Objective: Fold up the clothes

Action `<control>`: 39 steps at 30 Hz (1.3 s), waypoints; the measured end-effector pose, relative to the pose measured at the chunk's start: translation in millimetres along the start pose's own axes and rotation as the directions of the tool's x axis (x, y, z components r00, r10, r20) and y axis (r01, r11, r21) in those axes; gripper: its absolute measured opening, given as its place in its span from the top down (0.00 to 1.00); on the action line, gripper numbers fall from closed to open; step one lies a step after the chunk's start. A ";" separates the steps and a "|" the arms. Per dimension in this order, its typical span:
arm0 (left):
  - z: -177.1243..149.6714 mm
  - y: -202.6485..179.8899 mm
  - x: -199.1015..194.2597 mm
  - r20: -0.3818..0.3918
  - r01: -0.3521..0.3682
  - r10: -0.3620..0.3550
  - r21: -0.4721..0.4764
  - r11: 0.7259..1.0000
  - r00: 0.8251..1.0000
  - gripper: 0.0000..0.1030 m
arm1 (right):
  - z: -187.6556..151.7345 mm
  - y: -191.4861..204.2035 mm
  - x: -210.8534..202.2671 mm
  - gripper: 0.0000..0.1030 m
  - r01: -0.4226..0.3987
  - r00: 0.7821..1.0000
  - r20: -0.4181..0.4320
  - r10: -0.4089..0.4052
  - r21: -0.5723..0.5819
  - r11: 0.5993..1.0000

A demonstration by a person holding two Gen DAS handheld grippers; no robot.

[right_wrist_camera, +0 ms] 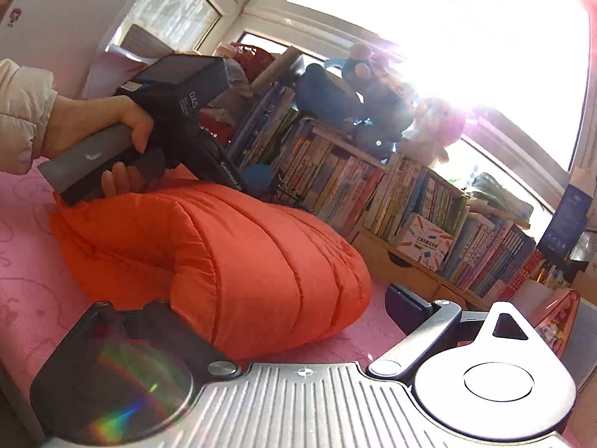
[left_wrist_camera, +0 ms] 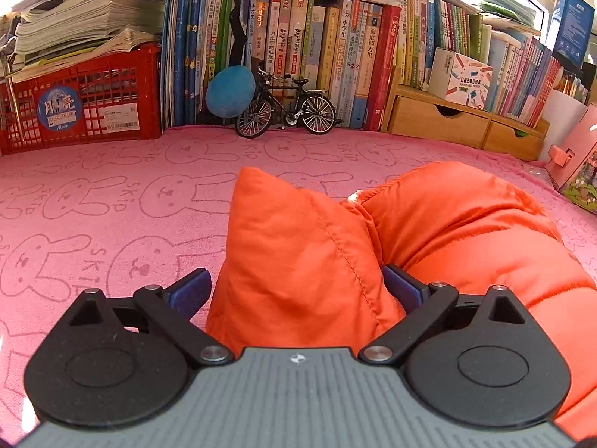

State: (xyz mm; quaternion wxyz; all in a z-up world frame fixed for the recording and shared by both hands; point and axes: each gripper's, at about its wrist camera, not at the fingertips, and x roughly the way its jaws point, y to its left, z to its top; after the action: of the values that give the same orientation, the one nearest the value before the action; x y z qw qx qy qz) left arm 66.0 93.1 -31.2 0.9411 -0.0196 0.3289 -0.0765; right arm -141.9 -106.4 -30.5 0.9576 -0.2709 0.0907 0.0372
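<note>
Orange puffer jacket (left_wrist_camera: pixel 466 246) down on the pink bunny blanket (left_wrist_camera: pixel 112 194), bunched into a fat roll, and in the left wrist view its long axis runs from the near right corner away toward the books (left_wrist_camera: pixel 335 48) at the back. One stitched corner of it stands up in a peak, pointing at the shelf, right between the blue pads of the left gripper (left_wrist_camera: pixel 296 283). Those pads sit wide apart, one either side of the fabric; whether they actually squeeze it, I cannot tell.

Over to the right wrist view: the jacket (right_wrist_camera: pixel 231 261) lies as a quilted hump, seams running crosswise. The right gripper (right_wrist_camera: pixel 283 317) is spread wide, its left finger tucked against or under the jacket's near edge, its right finger clear over the blanket. The person's hand (right_wrist_camera: pixel 112 130) grips the other tool's handle above the jacket's far end; "DAS" and "GenRoboLab" read on its casing.

Writing elsewhere: "SKIP" repeats beside the bunnies on the blanket, a round sticker on the red crate (left_wrist_camera: pixel 82 108) says "月亮" and "Moon", one red spine reads "海底两万里". A model bicycle (left_wrist_camera: pixel 287 108) stands against the books, well beyond the jacket
</note>
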 end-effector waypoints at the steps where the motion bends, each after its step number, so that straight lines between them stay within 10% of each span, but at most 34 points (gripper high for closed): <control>1: -2.0 -3.0 -2.3 0.005 0.006 -0.006 0.023 1.000 1.000 0.03 | -8.1 -9.2 4.5 0.08 0.041 0.999 -0.019 -0.041 -0.014 0.999; 4: -12.2 -13.6 -8.3 -0.005 0.076 -0.075 0.043 0.996 0.997 0.01 | -30.6 -49.3 29.5 0.08 0.196 0.972 -0.127 -0.196 -0.010 0.980; 8: -20.7 -29.6 -16.0 0.033 0.014 -0.017 0.083 0.996 0.999 0.01 | -34.9 -86.6 32.2 0.10 0.192 0.970 -0.161 -0.180 0.061 0.979; 14: -25.6 -32.2 -19.3 0.064 -0.012 0.007 0.070 0.998 0.998 0.02 | 2.3 -101.3 -3.2 0.09 0.167 0.986 -0.029 -0.164 0.187 0.968; 20: -25.3 -43.2 -29.7 0.131 -0.078 0.069 0.062 0.995 0.989 0.10 | 55.4 -70.6 22.4 0.03 0.266 0.947 0.118 -0.298 0.233 0.935; 24: -28.8 -59.5 -61.4 0.374 -0.225 0.185 0.065 0.972 0.909 0.11 | 68.1 -20.5 65.5 0.03 0.274 0.944 0.158 -0.289 0.112 0.955; 27: -24.9 -70.2 -60.9 0.411 -0.272 0.206 0.107 0.956 0.888 0.11 | 64.8 -5.5 87.9 0.03 0.273 0.950 0.145 -0.275 0.039 0.961; 32: -31.4 -81.2 -30.8 0.335 -0.264 0.196 0.172 0.949 0.921 0.08 | 33.4 -9.8 102.8 0.04 0.307 0.946 0.128 -0.297 -0.065 0.950; 39: -37.8 -85.3 -24.9 0.327 -0.267 0.191 0.203 0.942 0.926 0.05 | 5.0 -41.1 113.2 0.04 0.283 0.959 0.038 -0.281 -0.063 0.957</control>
State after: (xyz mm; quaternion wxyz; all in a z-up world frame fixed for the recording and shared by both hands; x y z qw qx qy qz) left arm 12.1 13.4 -38.1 0.9778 0.1236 0.1691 -0.0012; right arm -25.2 -136.3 -27.2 0.9446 -0.3129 0.0364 -0.0926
